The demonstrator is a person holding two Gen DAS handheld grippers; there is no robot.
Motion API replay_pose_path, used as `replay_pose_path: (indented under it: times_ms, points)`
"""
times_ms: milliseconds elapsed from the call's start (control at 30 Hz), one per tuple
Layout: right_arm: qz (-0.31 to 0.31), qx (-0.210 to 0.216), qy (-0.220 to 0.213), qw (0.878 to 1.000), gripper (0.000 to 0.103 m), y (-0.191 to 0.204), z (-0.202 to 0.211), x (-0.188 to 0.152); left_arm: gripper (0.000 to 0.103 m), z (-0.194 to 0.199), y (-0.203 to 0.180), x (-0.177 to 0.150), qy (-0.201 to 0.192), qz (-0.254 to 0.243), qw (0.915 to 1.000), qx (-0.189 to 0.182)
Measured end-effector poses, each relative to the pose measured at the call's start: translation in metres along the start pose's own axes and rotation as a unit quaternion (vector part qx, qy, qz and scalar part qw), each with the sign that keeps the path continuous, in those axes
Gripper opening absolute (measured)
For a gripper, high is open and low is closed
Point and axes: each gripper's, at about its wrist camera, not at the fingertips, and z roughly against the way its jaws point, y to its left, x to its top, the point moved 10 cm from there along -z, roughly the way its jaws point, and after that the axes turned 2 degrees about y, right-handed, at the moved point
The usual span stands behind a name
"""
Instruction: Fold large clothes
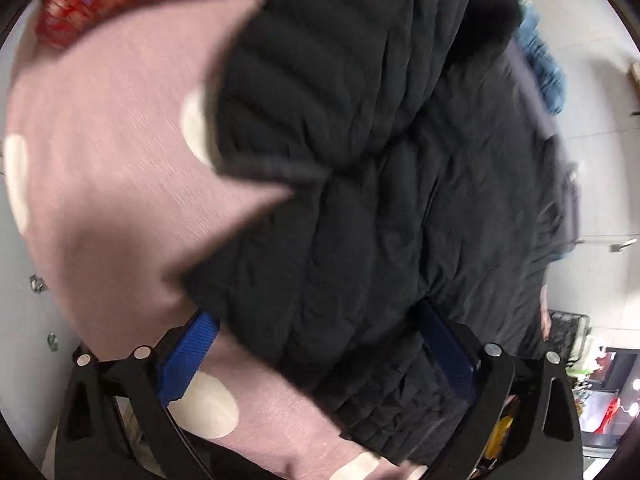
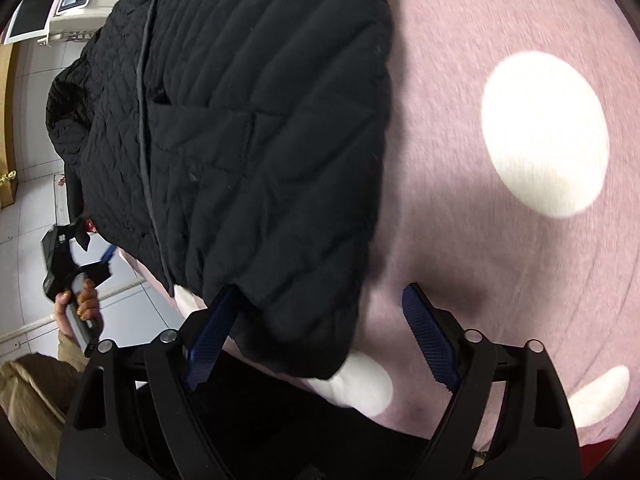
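Left tongs [image 1: 320, 354] spread wide, blue pads apart. Right tongs [image 2: 320, 334] likewise spread (left tongs' handle gripped by bare hand [image 2: 78, 300]).

Two black grippers are seen, left gripper [image 1: 316, 352] and right gripper [image 2: 324, 336], with blue ribbed fingers [image 2: 430, 344] and silver screws; at lower left, a tan sleeve [image 2: 28, 392].

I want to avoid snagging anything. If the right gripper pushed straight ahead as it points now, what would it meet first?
Probably the black quilted jacket: its hem corner already lies between the open fingers of the right gripper, with the pink dotted cover just beneath. Depth is unclear.
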Motion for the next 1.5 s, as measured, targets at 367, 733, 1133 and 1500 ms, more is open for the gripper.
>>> replay_pose_path:
  times_ms: [367, 733, 1133, 1500]
  points:
    - [-0.002, 0.091, -0.127, 0.988, 0.008, 0.011, 0.109, -0.003, 0.016, 0.031, -0.059, -0.070, 0.088, -0.139, 0.9842, -0.066]
    - [0.005, -0.055, -0.042, 0.998, 0.010, -0.035, 0.055, -0.017, 0.032, -0.043, -0.007, -0.110, 0.136, -0.052, 0.9891, 0.019]
    - [0.016, -0.197, -0.101, 0.975, 0.072, -0.033, 0.115, 0.026, 0.065, 0.028, -0.063, -0.074, 0.029, -0.221, 0.9653, 0.135]
    - [0.177, -0.234, -0.064, 0.954, 0.079, 0.073, 0.060, 0.045, 0.083, 0.028, 0.032, -0.103, 0.180, -0.271, 0.8961, 0.302]
